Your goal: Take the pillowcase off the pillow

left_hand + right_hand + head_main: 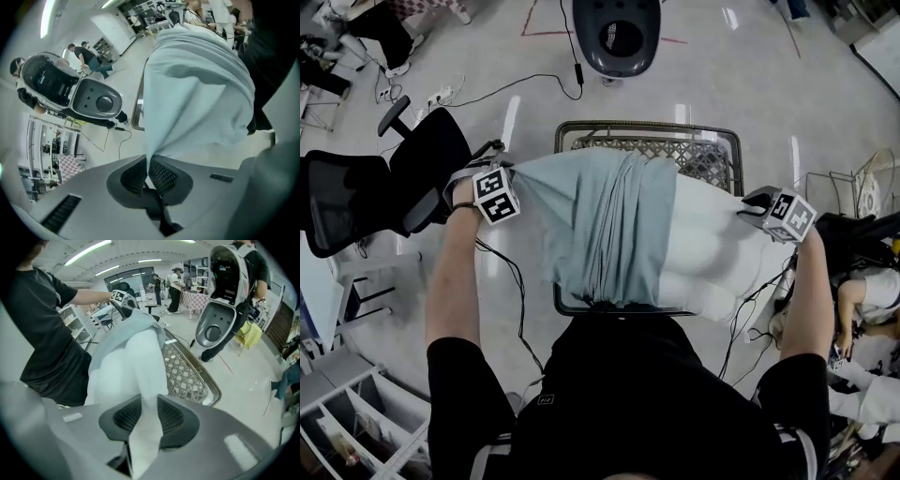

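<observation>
At the far left an office chair (384,187) stands just beside the work place. Next to it, the left gripper (504,172) is clenched on the pillowcase (600,225). In the left gripper view its jaws are pressed together with only a thin fold of the grey-blue cloth (197,93) between them, at the closed end of the case.

The pillowcase covers the left half of the pillow and is gathered in folds near the middle. Under it is a wire basket (694,150), and the pillow lies across its top.

To the right the white pillow (712,248) is already bare. The right gripper (753,202) grasps it at its right end. The right gripper view shows a pinch of the white cover (145,427) running down between the jaws, with the pillow body (136,366) beyond them.

The task looks about half done; what remains is to pull the two ends apart.

I see three risks:
- The left grip holds very little cloth, so a strong pull may draw the fold out of the jaws.
- The right grip holds only the loose cover, not the filling, so it may slide off or only stretch the cover.
- The gathered folds in the middle may tighten around the pillow, and a sudden release could drop it from the basket to the floor.
</observation>
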Motion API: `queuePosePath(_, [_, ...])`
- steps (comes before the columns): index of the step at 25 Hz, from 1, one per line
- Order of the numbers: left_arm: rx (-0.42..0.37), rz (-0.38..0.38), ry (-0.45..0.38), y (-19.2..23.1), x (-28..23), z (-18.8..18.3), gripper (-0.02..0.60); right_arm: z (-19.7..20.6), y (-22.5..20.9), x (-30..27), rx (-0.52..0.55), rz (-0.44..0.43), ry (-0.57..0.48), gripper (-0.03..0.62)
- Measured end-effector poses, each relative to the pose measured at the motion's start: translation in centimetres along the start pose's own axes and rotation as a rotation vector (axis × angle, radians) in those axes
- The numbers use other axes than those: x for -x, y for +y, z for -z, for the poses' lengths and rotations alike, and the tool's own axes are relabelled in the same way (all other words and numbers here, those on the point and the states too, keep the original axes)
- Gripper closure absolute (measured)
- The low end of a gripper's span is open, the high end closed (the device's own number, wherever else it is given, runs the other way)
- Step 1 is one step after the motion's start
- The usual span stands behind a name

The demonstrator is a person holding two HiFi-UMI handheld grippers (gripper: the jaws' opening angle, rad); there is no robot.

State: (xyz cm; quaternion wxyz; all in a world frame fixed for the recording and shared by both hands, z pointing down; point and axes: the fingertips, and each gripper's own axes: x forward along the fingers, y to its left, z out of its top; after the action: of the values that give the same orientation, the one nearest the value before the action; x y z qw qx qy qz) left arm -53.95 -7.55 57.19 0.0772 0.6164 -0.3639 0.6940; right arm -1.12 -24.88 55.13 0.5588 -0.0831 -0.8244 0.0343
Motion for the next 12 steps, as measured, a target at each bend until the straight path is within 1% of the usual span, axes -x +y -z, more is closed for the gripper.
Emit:
queuePosePath(1, [0.012, 0.004, 0.013, -0.3, -0.3, 0.8, 0.574, 0.8, -1.6, -0.2, -0.02, 0.032, 0.016, 0.488])
queuePosePath(3, [0.026, 0.015, 0.048, -0.9, -0.7, 2.3, 0.574, 2.8, -5.4, 0.2, -0.05, 0.159, 0.084, 0.588])
queuePosePath(4, [0.034, 0.027, 0.063, -1.5, -0.9, 3.1, 0.574, 3.8, -7.1, 0.7, -0.065, 0.215, 0.112, 0.588])
queuePosePath(5, [0.046, 0.043, 0.073, -2.1, -0.9, 3.8, 0.574, 4.4, -8.1, 1.2, -0.087, 0.231, 0.109, 0.588])
queuePosePath(6, [0.06, 0.058, 0.078, -2.9, -1.0, 4.4, 0.574, 4.2, -8.5, 1.3, -0.115, 0.219, 0.071, 0.586])
queuePosePath(8, [0.093, 0.071, 0.081, -4.1, -1.3, 4.9, 0.574, 2.0, -7.7, 0.7, -0.14, 0.192, -0.022, 0.585])
queuePosePath(10, [0.146, 0.078, 0.065, -5.3, -1.5, 4.7, 0.574, -1.2, -4.9, -1.6, -0.086, 0.157, -0.068, 0.583])
queuePosePath(12, [0.177, 0.095, 0.033, -7.0, -1.6, 3.8, 0.572, -4.0, -0.2, -5.1, 0.0, 0.086, -0.061, 0.574])
